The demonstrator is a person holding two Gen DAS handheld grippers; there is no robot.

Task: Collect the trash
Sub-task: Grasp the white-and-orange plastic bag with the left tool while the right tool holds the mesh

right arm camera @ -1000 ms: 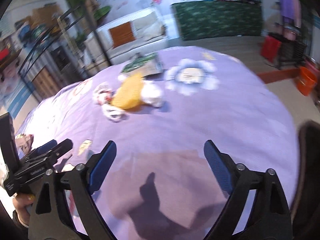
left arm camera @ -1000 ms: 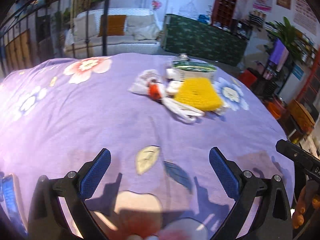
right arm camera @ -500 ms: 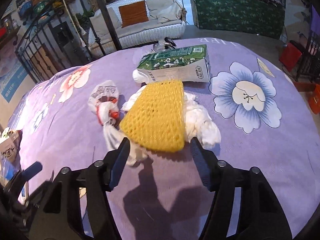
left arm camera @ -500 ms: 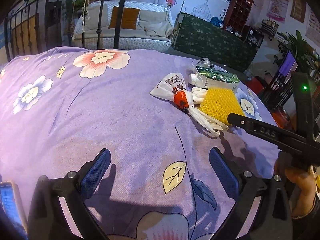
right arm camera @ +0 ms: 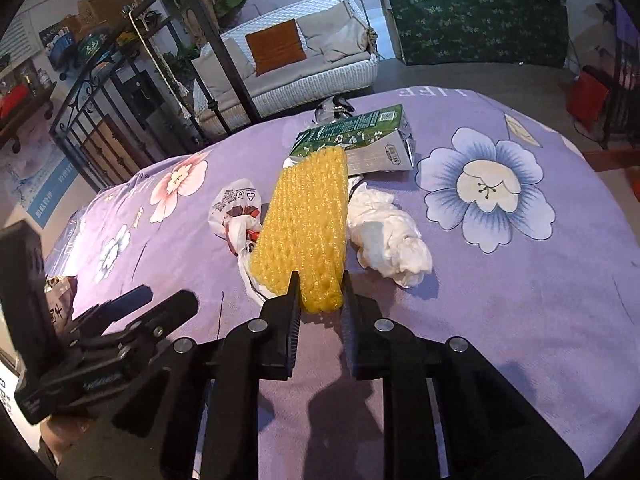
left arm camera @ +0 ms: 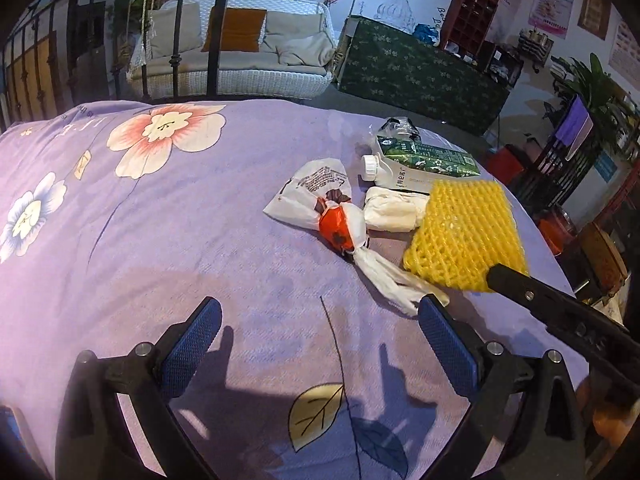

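A yellow foam net lies among trash on the purple flowered tablecloth. My right gripper has its jaws closing, and the pads press on the net's near edge; its tip also touches the net in the left wrist view. Beside the net are a knotted white and red plastic bag, a crumpled white tissue, a green and white carton and clear crumpled plastic. My left gripper is open over bare cloth, just short of the bag's tail.
The table's rounded edge drops off at the right and at the far side. Beyond it stand a white wicker swing seat, a green-covered counter and black metal railings. A hand holds the left gripper's handle.
Both grippers moved forward toward the trash pile. The right gripper's jaws went from wide open to closed on the near edge of the yellow net. The left gripper stayed open.
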